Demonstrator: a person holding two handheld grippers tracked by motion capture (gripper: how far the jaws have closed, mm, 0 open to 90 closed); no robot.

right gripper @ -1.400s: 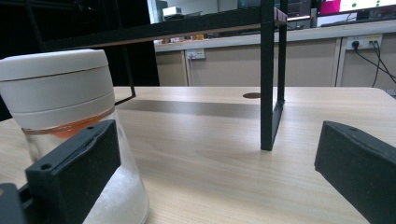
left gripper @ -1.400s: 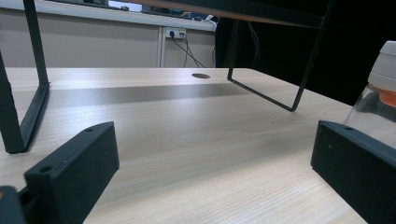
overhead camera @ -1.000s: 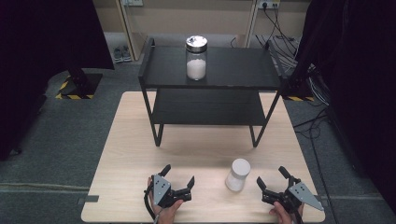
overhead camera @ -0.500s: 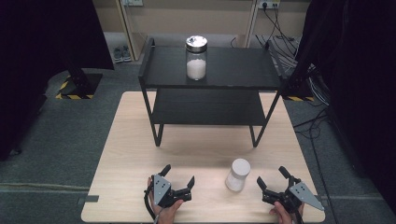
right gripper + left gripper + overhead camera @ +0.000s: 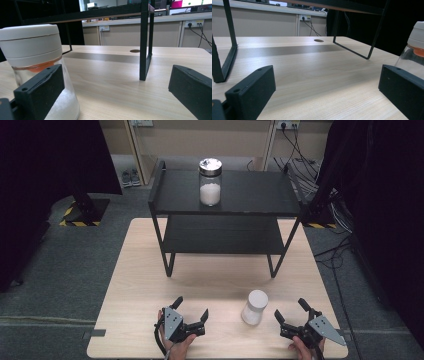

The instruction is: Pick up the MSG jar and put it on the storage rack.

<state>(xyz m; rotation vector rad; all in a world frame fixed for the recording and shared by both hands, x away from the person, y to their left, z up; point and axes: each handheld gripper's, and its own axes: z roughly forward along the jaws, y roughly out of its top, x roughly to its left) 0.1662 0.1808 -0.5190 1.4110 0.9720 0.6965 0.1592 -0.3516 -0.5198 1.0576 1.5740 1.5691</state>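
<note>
A glass jar with a white lid (image 5: 255, 307) stands upright on the table's front right part; it holds white powder. It shows at the right edge of the left gripper view (image 5: 415, 42) and close on the left in the right gripper view (image 5: 35, 62). My left gripper (image 5: 191, 309) rests open near the front edge, left of that jar, with nothing between its jaws. To the jar's right my right gripper (image 5: 291, 309) is open too, apart from it. A second jar with a silver lid (image 5: 210, 181) stands on the black shelf's top (image 5: 260, 195).
The black two-level metal shelf (image 5: 220, 236) occupies the far half of the wooden table (image 5: 135, 285); its legs (image 5: 145, 42) rise ahead of both grippers. A round cable hole (image 5: 318, 40) lies in the tabletop beyond. Cables lie on the floor at back right.
</note>
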